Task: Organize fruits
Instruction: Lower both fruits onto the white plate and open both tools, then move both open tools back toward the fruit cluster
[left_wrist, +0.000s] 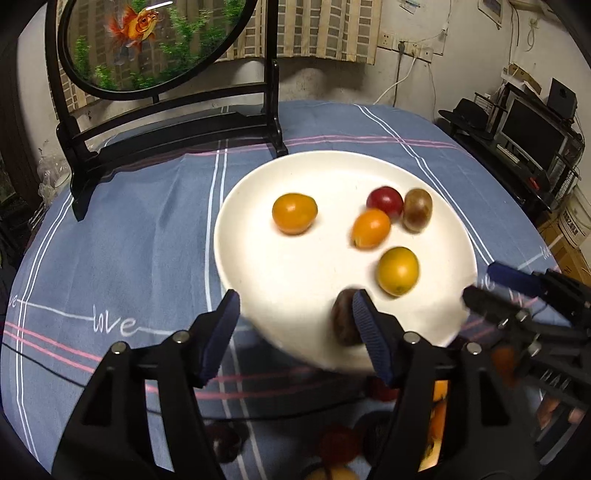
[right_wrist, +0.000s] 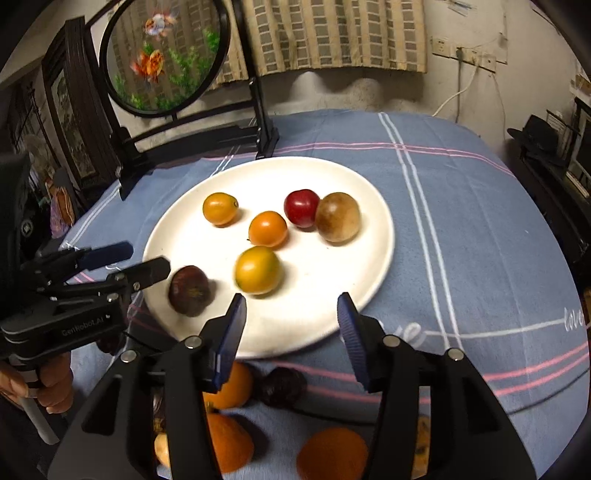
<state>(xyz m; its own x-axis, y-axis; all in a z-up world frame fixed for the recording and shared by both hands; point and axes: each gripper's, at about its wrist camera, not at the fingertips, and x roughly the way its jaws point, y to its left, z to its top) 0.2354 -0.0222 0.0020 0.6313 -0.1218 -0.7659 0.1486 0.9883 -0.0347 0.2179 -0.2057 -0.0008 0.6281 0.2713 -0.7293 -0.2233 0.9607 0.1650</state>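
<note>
Roughly halfway, by my read. Your white plate (right_wrist: 373, 236) holds six fruits: two orange ones (right_wrist: 220, 208) (right_wrist: 267, 229), a yellow-green one (right_wrist: 258, 270), a red one (right_wrist: 301, 208) touching a brown one (right_wrist: 337, 217), and a dark purple one (right_wrist: 190, 290) near the front rim.

Left gripper (left_wrist: 295, 328) is released, jaws apart over the front rim; the purple fruit sits just beside the right pad, and I can't tell if it touches. Right gripper (right_wrist: 291, 332) is also released, nothing between the jaws.

Left to move: a loose pile on the blue tablecloth (right_wrist: 461, 221) below the plate, at least three orange fruits (right_wrist: 332, 454) and a dark one (right_wrist: 282, 387), maybe more behind the grippers.
</note>
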